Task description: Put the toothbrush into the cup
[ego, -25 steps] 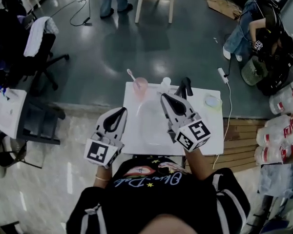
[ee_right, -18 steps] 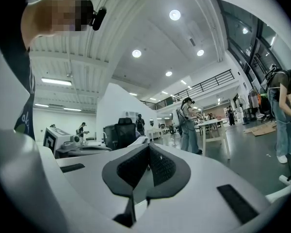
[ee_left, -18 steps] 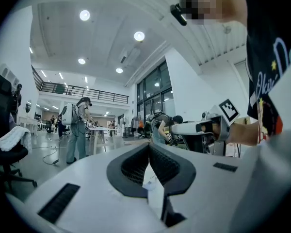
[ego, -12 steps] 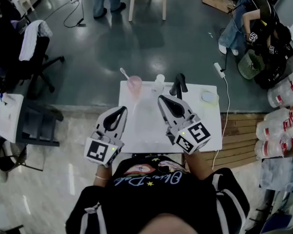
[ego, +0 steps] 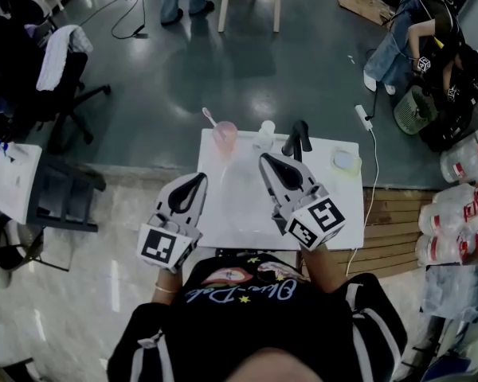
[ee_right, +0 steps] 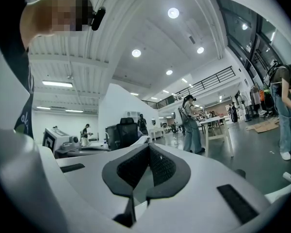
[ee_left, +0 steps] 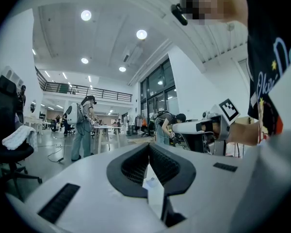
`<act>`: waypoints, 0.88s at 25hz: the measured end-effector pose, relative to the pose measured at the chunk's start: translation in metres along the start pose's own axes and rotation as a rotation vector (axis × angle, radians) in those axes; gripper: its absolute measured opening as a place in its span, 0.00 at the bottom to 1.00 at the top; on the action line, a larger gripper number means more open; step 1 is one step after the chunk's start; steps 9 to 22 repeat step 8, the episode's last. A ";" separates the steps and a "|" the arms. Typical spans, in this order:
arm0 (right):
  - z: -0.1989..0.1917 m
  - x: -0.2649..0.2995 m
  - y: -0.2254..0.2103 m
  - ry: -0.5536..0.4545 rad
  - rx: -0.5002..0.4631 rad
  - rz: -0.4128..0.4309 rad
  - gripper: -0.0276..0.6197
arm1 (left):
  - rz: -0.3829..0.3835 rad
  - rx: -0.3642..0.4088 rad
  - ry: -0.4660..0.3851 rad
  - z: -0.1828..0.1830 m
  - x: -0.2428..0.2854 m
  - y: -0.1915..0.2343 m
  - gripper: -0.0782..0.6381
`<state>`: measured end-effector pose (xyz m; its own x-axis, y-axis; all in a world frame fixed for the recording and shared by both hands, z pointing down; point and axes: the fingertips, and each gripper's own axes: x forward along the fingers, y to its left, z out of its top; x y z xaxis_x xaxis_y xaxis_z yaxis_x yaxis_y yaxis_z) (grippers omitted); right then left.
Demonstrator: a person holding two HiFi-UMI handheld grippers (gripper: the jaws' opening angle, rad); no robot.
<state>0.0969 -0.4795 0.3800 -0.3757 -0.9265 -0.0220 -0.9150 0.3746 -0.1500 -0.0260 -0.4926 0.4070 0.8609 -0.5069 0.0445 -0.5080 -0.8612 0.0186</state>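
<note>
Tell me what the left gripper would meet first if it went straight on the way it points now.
Probably the pink cup: in the head view the left gripper points toward it. Height is unclear. The gripper's own view shows no cup, so it might pass above.

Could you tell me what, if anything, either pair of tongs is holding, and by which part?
Nothing: the left tongs and right tongs are both shut and empty. The toothbrush stands in the pink cup, untouched.

White table (ego: 240,220); black faucet (ego: 296,140), small bottle (ego: 266,134) (far edge).
</note>
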 end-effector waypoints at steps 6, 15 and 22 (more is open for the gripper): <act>0.001 0.001 0.002 -0.009 -0.003 0.002 0.04 | 0.009 0.000 0.002 -0.001 -0.003 0.001 0.11; -0.001 0.000 0.002 -0.008 -0.004 0.004 0.04 | 0.011 0.001 0.002 -0.002 -0.004 0.000 0.11; -0.001 0.000 0.002 -0.008 -0.004 0.004 0.04 | 0.011 0.001 0.002 -0.002 -0.004 0.000 0.11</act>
